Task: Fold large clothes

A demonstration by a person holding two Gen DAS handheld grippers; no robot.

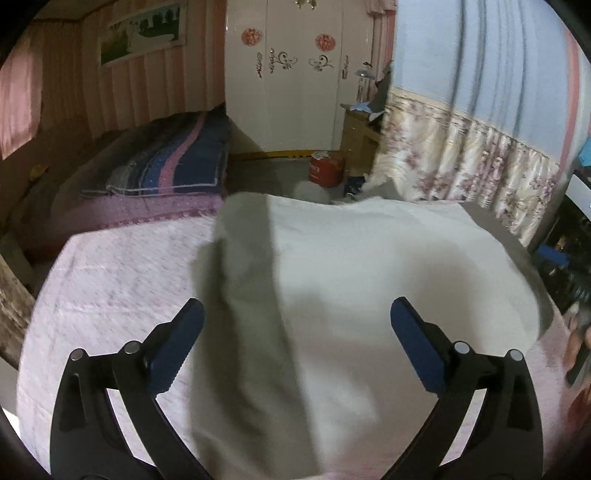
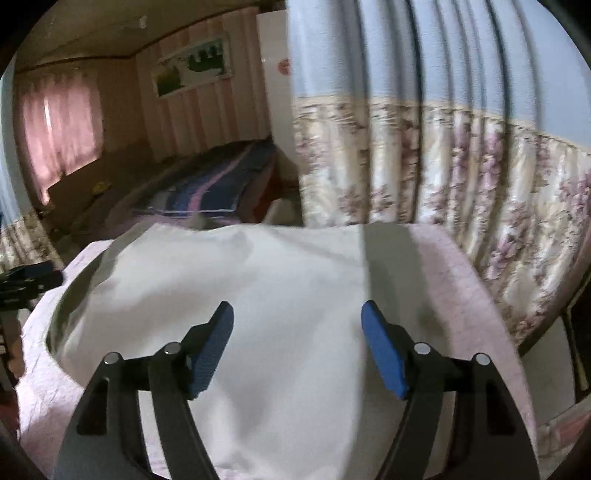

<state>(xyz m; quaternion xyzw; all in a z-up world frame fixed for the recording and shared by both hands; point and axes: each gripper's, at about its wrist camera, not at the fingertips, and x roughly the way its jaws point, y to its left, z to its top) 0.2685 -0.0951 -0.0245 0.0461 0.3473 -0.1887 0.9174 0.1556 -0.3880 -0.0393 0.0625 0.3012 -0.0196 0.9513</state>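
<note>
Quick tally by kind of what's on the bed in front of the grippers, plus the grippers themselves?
White garment: 1
Pink bedspread beneath it: 1
Grippers, both open and empty: 2 (left gripper, right gripper)
Total: 4

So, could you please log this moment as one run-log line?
left gripper: open, empty | right gripper: open, empty | white garment: flat on pink bedspread | fold: released

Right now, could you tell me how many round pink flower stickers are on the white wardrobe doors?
2: one flower sticker on the left door, another on the right door of the wardrobe. The curtain may hide more.
</note>
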